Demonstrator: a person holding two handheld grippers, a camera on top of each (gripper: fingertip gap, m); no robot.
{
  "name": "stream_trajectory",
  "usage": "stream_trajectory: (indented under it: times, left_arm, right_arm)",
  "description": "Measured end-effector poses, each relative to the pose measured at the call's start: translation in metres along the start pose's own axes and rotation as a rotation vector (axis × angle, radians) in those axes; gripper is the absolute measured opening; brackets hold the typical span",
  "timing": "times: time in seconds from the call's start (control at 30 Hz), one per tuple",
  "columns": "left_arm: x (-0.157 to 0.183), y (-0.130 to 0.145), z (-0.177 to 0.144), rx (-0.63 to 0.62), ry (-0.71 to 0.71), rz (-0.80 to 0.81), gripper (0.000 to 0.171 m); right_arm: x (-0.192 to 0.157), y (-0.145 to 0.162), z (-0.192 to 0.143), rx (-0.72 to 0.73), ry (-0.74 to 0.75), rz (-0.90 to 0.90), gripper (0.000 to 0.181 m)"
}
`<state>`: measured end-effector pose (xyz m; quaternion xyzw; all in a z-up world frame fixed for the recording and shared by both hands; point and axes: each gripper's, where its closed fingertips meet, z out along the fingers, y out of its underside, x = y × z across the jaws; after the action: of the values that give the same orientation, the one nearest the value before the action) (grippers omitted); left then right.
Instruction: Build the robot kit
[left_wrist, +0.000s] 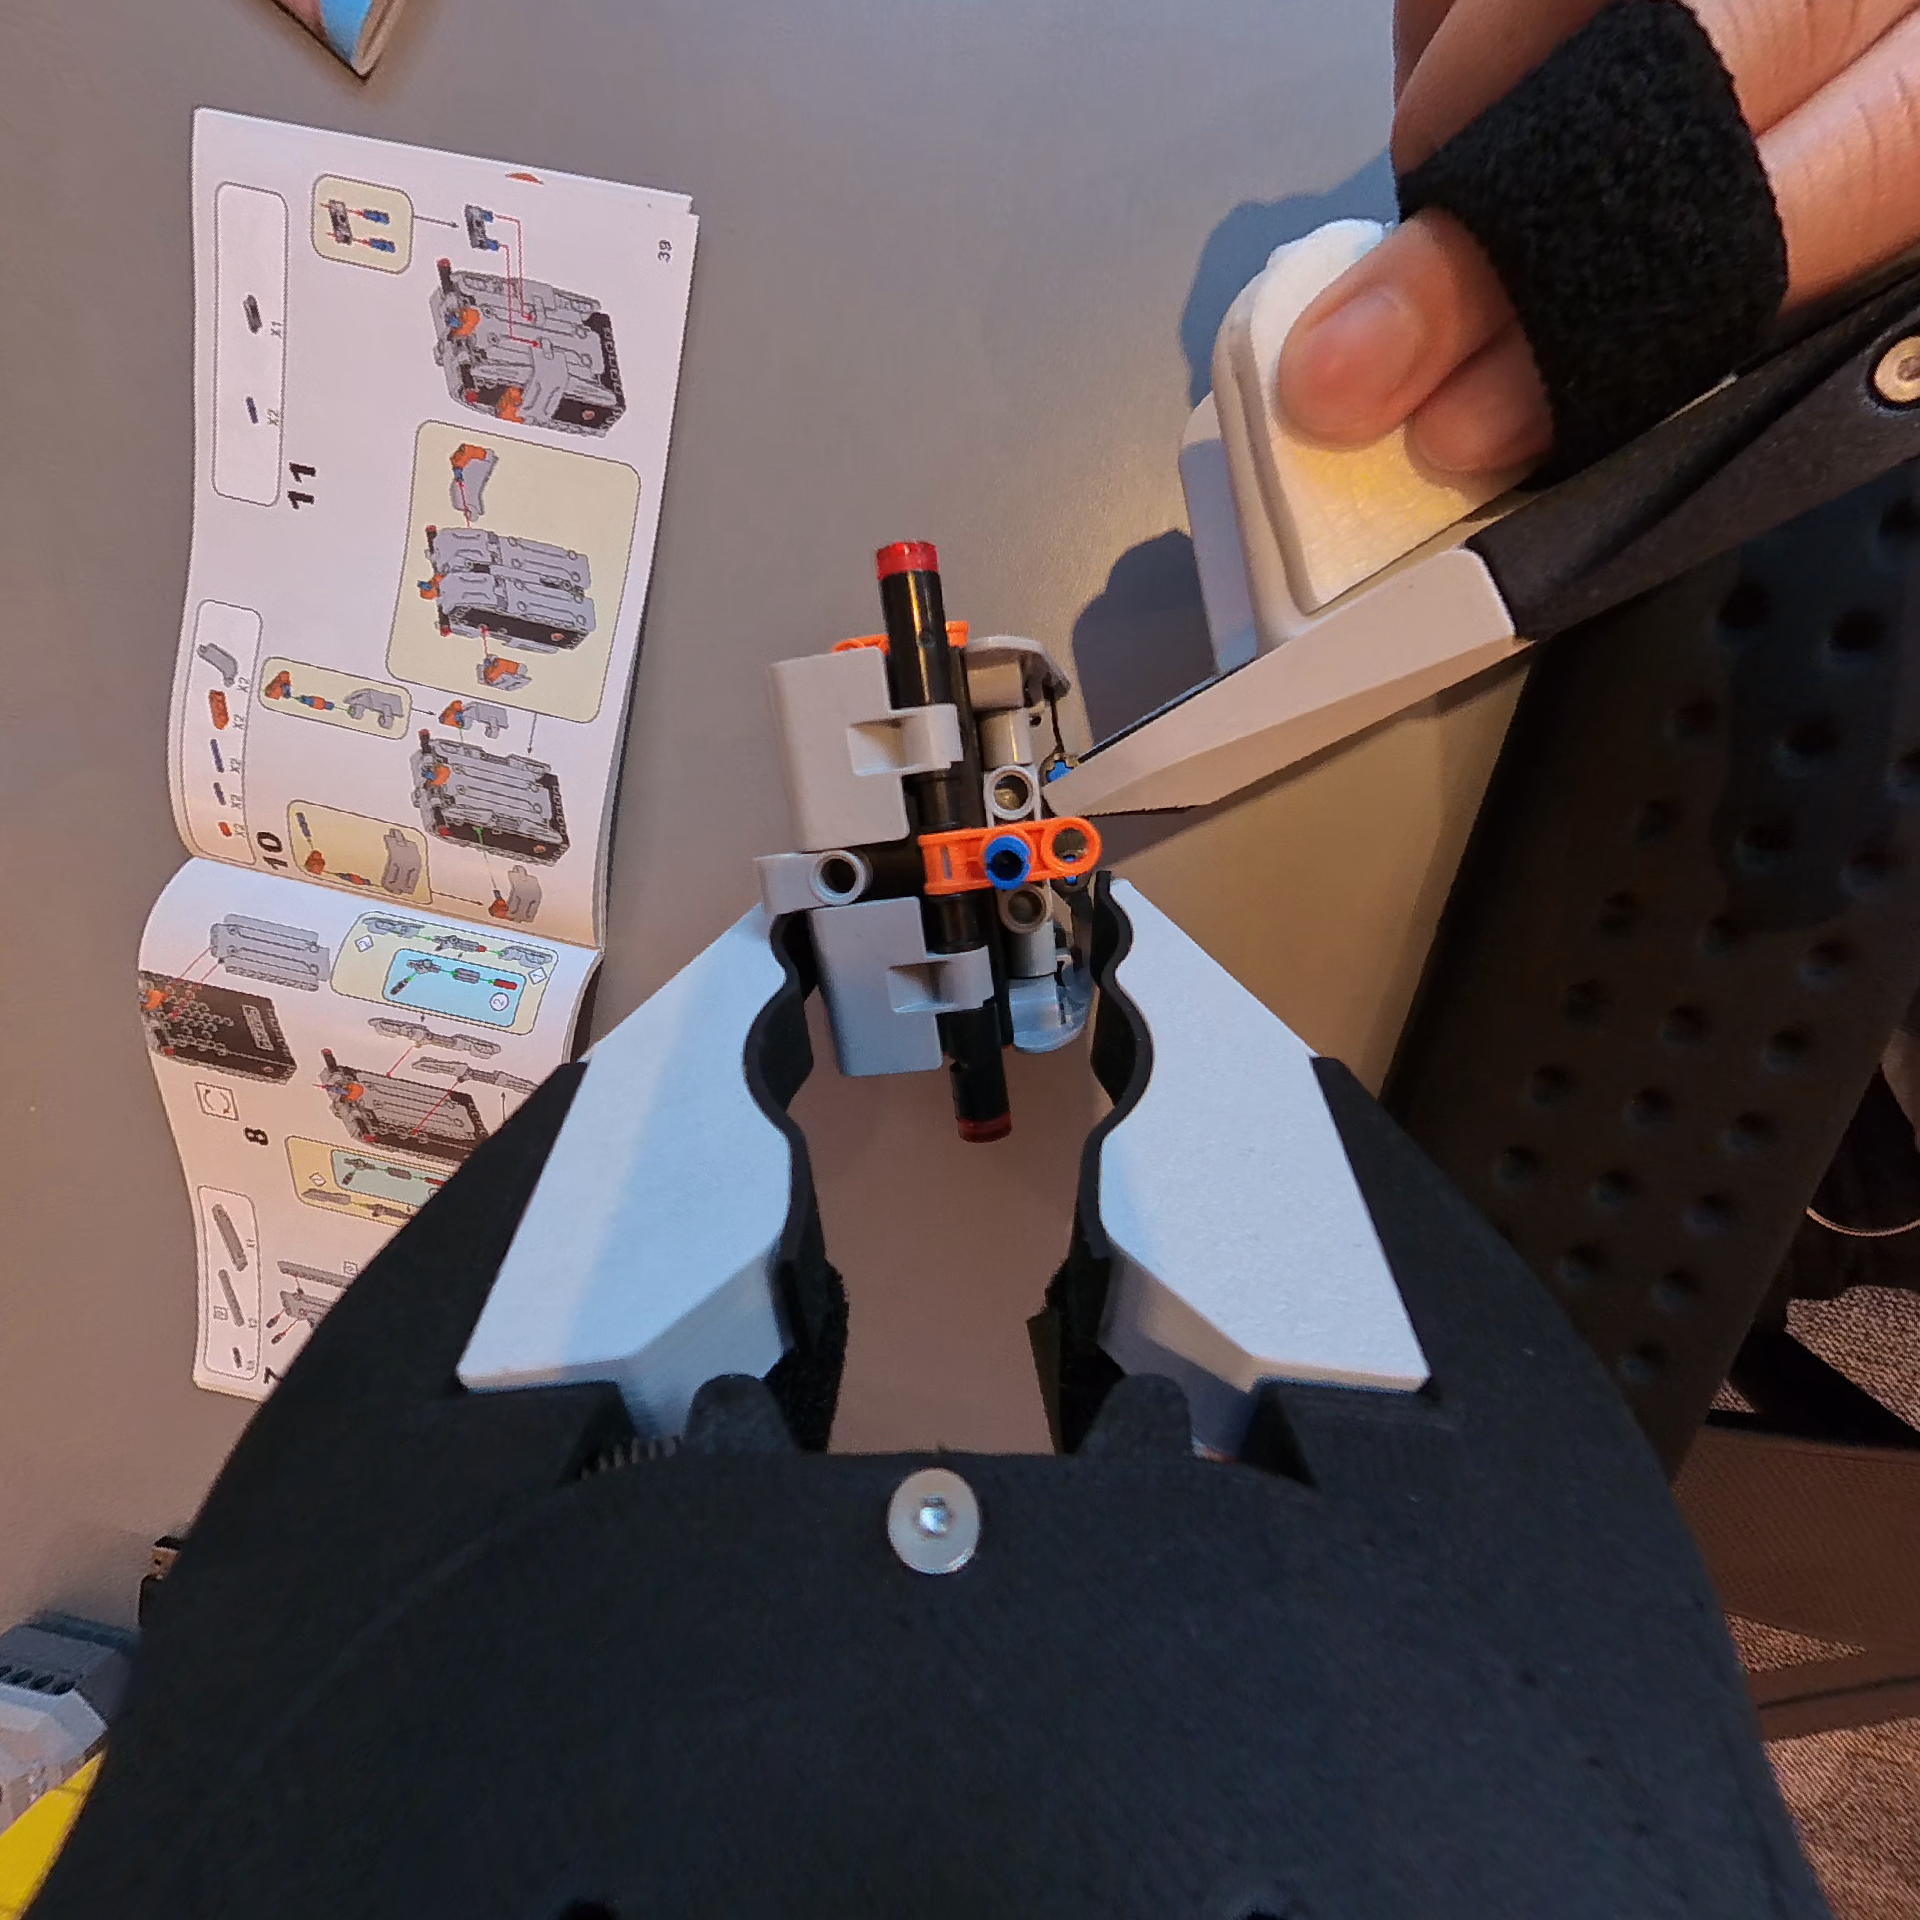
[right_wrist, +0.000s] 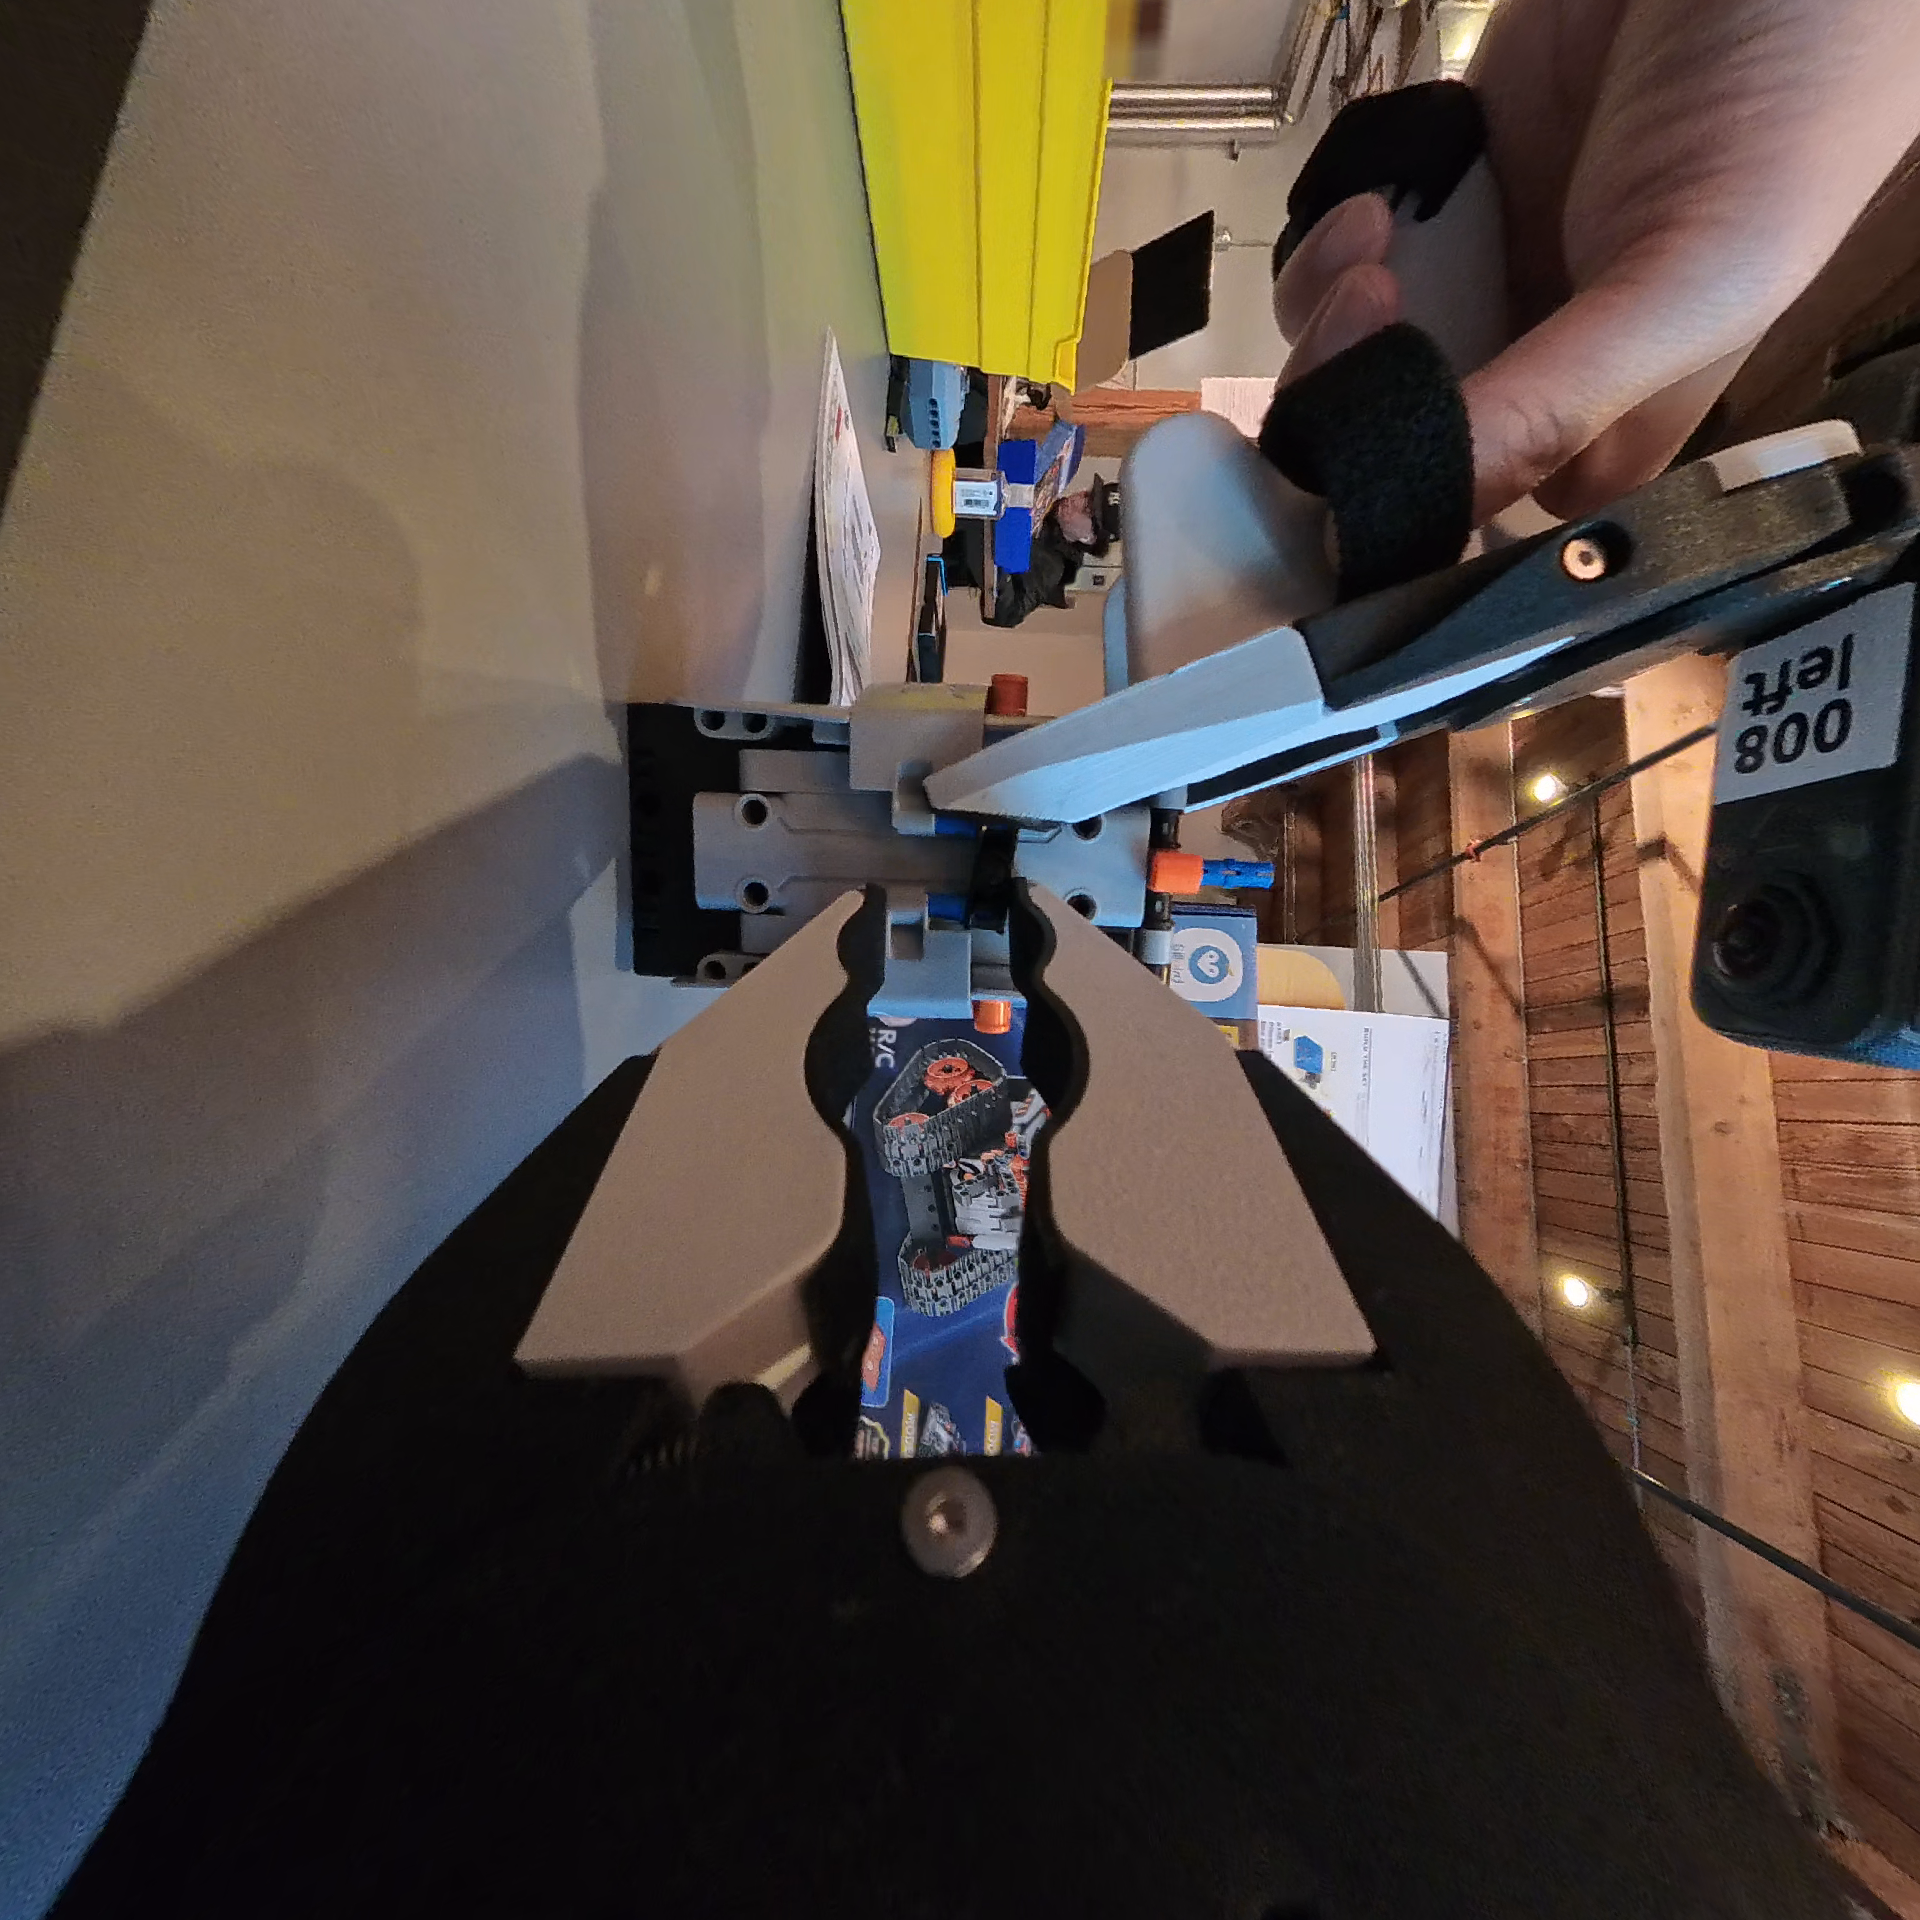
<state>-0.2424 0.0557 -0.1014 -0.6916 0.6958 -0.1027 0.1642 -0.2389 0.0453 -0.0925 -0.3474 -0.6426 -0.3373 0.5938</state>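
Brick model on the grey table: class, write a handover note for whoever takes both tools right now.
Left tool: shut on the near end of the brick model.
Right tool: tips at a blue pin on the model's side; whether it clamps is unclear.
Open instruction booklet lies beside it on the table.
In place: black axle, orange connector.
What remains: the views do not show.

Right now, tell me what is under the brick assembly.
Grey table shows all round the brick assembly, gripped by the left claw; the patch directly beneath is covered by the model itself.
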Motion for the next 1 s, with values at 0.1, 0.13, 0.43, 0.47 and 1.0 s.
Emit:
stream_trajectory:
  times: [0.1,0.13,0.43,0.47,1.0]
  left_arm:
    - [0.0002,0.0001,0.0003,0.003,0.009,0.008,0.052]
    - [0.0003,0.0001,0.0004,0.007,0.013,0.008,0.052]
    - [0.0011,0.0002,0.0010,0.011,0.034,0.000,0.051]
    - [0.0013,0.0003,0.0011,0.010,0.036,0.000,0.051]
    - [0.0022,-0.0028,-0.0024,0.117,0.055,-0.017,0.061]
  right_arm:
    - [0.0000,-0.0005,0.0001,0.012,-0.002,0.008,0.023]
    - [-0.0001,-0.0006,0.0001,0.015,-0.003,0.013,0.023]
    - [0.0003,0.0003,-0.0009,0.013,-0.014,0.029,0.022]
    - [0.0003,0.0001,-0.0011,0.012,-0.013,0.027,0.022]
    - [0.0010,0.0022,0.0007,-0.007,0.003,0.008,0.023]
